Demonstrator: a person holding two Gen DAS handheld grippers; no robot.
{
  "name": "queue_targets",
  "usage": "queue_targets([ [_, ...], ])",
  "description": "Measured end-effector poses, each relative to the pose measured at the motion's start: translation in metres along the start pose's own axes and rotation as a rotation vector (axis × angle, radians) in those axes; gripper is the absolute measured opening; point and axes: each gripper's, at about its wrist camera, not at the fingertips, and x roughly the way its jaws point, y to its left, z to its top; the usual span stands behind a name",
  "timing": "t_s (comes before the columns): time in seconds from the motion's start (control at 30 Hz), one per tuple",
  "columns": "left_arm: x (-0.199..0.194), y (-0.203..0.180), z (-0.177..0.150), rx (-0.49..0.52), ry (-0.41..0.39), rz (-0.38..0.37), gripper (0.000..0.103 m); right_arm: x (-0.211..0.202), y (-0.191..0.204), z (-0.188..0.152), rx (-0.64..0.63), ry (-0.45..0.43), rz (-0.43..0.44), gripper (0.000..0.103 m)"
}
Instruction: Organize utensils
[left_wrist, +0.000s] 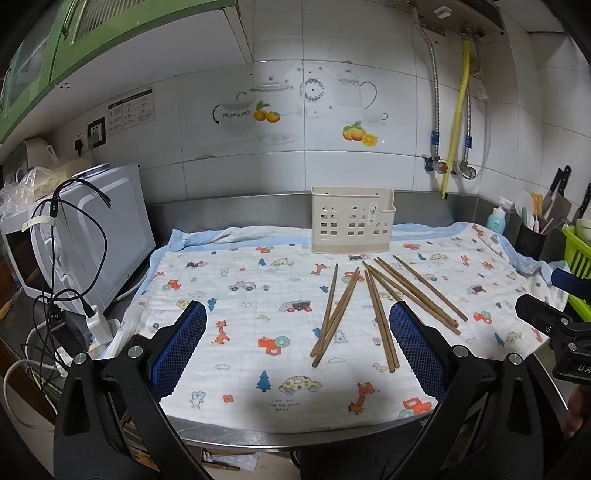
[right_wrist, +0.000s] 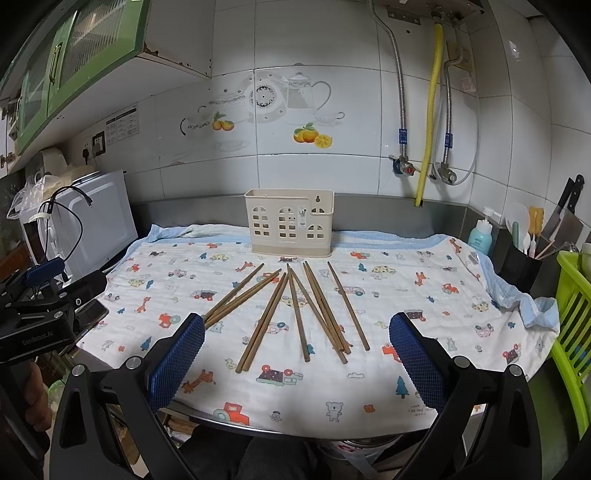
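Left wrist view: left gripper (left_wrist: 297, 332) spread wide with nothing between its blue pads (left_wrist: 177, 354), poised over the near edge of a cartoon-print cloth (left_wrist: 229, 266) covering a steel counter (left_wrist: 229, 434). Wooden chopsticks (left_wrist: 384, 306) scattered loose on the cloth, ahead and toward the right finger, some crossing one another, a few ends reaching just beside that finger's tip. Beige utensil holder (left_wrist: 352, 225) upright farther ahead at the cloth's far edge, close to the tiled wall, apart from the chopsticks. White microwave (left_wrist: 92, 240) with black cables off to the left; yellow hose (left_wrist: 458, 118) and metal pipes on the wall ahead right. Right gripper (left_wrist: 554, 306) partly visible at the right edge, its opening not readable from here. Right wrist view: right gripper (right_wrist: 297, 332) likewise spread wide and empty, over the cloth's (right_wrist: 424, 295) near edge. Chopsticks (right_wrist: 295, 306) fanned out directly ahead, between the two fingers' lines, the leftmost pair ending just beside the left finger's tip. Utensil holder (right_wrist: 290, 223) straight ahead beyond them, upright, nothing visible inside from this angle. Left gripper (right_wrist: 48, 295) at the left edge, held by a hand (right_wrist: 35, 395). Black cup of kitchen tools (right_wrist: 522, 266), blue-green soap bottle (right_wrist: 480, 236) and green plastic rack (right_wrist: 572, 317) far right.
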Motion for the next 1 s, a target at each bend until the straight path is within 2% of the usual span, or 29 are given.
queue_targets([
  [1.0, 0.012, 0.007, 0.001, -0.007, 0.005, -0.011, 0.098, 0.007, -0.002, 0.000, 0.005, 0.010, 0.001, 0.097],
])
